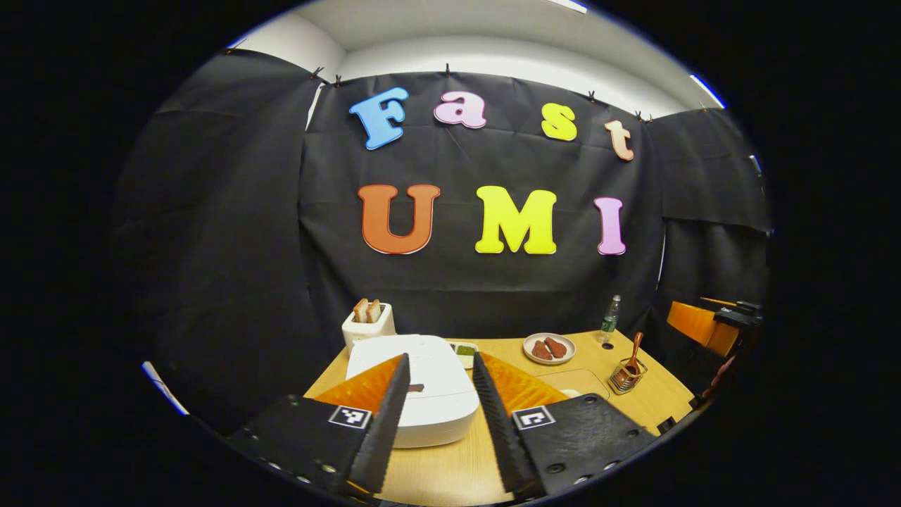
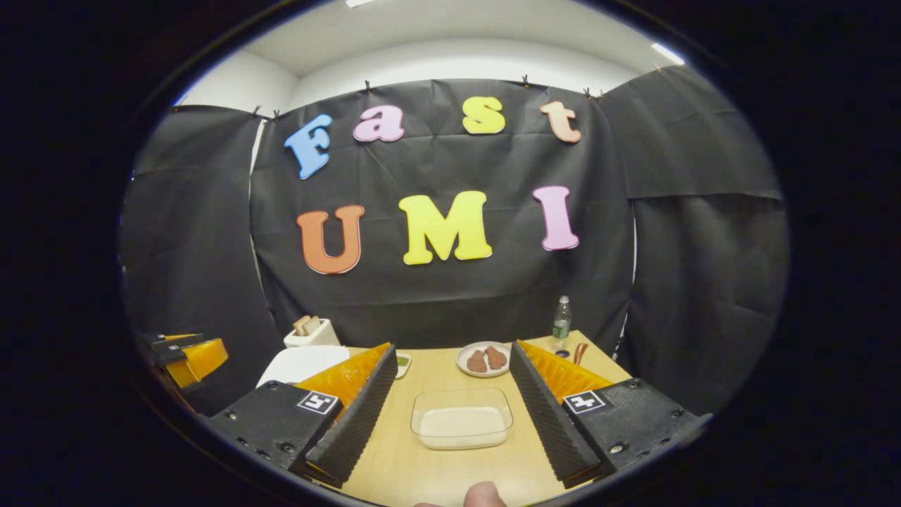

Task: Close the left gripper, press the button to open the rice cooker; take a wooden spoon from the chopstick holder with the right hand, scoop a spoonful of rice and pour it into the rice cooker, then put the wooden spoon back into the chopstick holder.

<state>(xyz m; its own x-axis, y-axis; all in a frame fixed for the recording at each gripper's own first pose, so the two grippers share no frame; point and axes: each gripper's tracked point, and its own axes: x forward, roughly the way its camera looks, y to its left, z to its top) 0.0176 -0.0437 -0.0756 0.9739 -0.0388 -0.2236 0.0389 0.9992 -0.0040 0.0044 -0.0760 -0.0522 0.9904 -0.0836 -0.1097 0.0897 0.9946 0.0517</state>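
White rice cooker [image 1: 422, 384] x1, wooden spoon [image 1: 635, 351] x1 in holder; both grippers spread wide, empty.

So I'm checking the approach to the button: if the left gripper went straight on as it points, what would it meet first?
Probably the closed rice cooker, framed between the open left gripper; depth is unclear.

Each tool, the left tool [image 1: 440, 415] and the right tool [image 2: 450, 415], carries two wedge-shaped fingers with ridged inner faces, mounted on textured black blocks studded with screws and marked with square black-and-white tags; translucent orange panels back them.
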